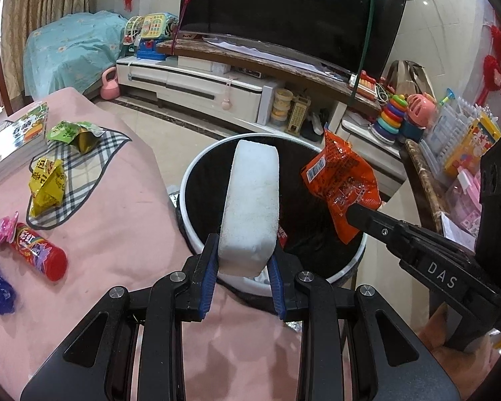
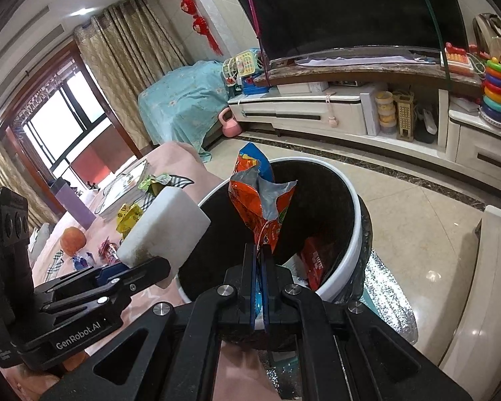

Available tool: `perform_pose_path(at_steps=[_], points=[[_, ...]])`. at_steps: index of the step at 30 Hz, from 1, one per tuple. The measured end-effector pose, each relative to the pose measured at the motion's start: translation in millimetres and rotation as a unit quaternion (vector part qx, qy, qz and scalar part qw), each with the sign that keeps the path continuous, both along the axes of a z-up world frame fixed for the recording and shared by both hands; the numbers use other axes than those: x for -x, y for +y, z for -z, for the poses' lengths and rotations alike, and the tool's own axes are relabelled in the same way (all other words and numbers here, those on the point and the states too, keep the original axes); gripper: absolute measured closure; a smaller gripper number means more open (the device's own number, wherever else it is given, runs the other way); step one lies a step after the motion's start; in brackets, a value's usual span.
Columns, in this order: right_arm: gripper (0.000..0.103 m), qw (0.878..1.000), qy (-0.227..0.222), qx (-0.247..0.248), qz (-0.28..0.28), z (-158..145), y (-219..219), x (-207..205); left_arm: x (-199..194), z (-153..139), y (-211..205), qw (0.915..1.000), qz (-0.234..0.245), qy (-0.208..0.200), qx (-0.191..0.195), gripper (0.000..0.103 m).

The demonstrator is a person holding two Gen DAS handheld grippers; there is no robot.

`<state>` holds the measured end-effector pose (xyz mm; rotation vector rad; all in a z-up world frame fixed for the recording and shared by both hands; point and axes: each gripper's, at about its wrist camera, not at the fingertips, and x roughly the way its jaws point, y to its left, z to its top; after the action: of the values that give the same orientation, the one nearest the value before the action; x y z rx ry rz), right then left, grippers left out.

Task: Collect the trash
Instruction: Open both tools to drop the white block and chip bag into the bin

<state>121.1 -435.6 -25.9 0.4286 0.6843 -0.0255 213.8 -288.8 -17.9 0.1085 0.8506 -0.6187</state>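
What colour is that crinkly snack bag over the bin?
The snack bag is orange, silvery inside; clearest in the left wrist view.

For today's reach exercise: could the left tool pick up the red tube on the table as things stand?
Probably not yet. The left tool is shut on the white block above the bin, so its jaws are full. The red tube lies uncovered on the pink cloth, so dropping the block first should free the way.

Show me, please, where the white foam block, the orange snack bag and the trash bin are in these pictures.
white foam block (image 1: 252,207): left wrist view, middle of its broad top face.
orange snack bag (image 2: 250,210): right wrist view, its crumpled orange side.
trash bin (image 1: 187,180): left wrist view, left part of its white rim.
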Motion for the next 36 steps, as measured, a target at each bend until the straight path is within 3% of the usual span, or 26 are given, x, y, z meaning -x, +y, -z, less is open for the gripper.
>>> perform_pose_path(at_steps=[12, 14, 17, 18, 21, 26, 31, 36], points=[[0.099, 1.000, 0.010, -0.007, 0.002, 3.6, -8.2, -9.7, -7.2, 8.3, -8.8, 0.9999, 0.000, 0.012, -0.009, 0.074], [0.095, 1.000, 0.011, -0.007, 0.004, 4.1, -8.8, -10.0, -6.3, 8.0, -9.7, 0.9999, 0.003, 0.013, -0.009, 0.067], [0.093, 1.000, 0.010, -0.012, 0.005, 5.9, -11.9, -11.2, -2.6, 5.6, -7.3, 0.9999, -0.001, 0.005, -0.010, 0.043], [0.088, 1.000, 0.010, -0.013, 0.006, 6.3, -12.5, -11.6, -1.4, 4.8, -4.8, 1.0000, -0.004, 0.001, -0.007, 0.037], [0.069, 1.000, 0.004, -0.015, 0.007, 6.1, -11.4, -7.6, 0.5, 5.2, 3.6, 0.9999, -0.011, 0.003, -0.005, 0.037], [0.059, 1.000, -0.002, -0.019, 0.004, 5.9, -6.6, -0.9, 3.6, 10.0, 25.7, 0.9992, -0.034, 0.019, 0.003, 0.037], [0.029, 1.000, -0.013, -0.026, -0.003, 5.1, 3.0, 6.5, 10.2, 18.2, 54.9, 0.9974, -0.062, 0.036, 0.011, 0.036], [0.019, 0.999, -0.015, -0.027, -0.016, 5.4, 21.9, 11.3, 19.9, 25.5, 89.4, 0.9942, -0.094, 0.050, 0.019, 0.036]])
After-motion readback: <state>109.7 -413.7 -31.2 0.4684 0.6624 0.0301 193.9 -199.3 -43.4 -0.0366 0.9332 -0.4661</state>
